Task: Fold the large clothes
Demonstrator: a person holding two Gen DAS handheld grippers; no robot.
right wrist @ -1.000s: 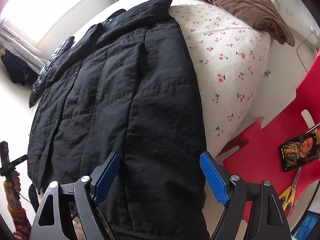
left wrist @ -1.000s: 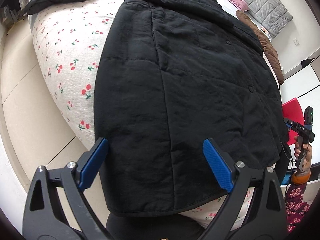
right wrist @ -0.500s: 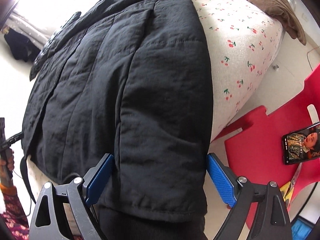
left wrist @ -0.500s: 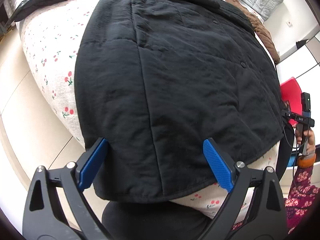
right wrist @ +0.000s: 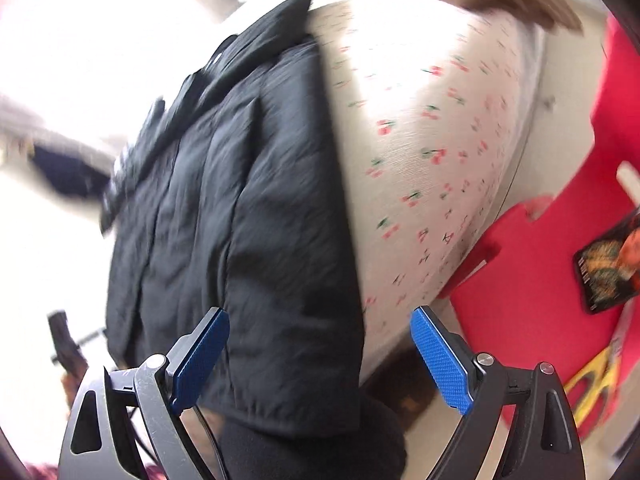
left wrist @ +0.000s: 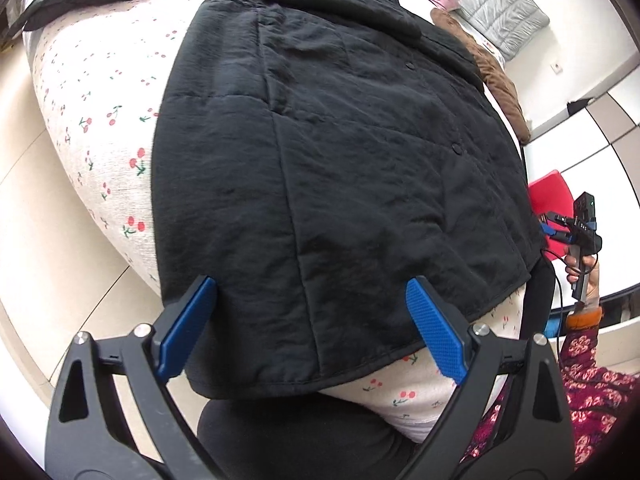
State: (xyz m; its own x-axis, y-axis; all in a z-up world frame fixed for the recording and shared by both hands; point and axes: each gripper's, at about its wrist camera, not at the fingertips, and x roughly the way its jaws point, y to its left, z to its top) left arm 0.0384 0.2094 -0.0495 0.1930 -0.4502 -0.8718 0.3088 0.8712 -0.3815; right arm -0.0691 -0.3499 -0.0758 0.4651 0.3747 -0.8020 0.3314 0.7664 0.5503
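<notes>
Blurring right view – black coat (left wrist: 340, 184) hem overhangs bed (left wrist: 92, 120); left gripper (left wrist: 312, 328), right gripper (right wrist: 320, 360) both spread

Cherry-print bed (left wrist: 100, 128), pale tiled floor (left wrist: 36, 208), white wall (left wrist: 592, 32), red chair (right wrist: 540, 272), bright daylight

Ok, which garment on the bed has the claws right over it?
The big black quilted coat spread across the cherry-print sheet; the brown garment lies farther off.
</notes>
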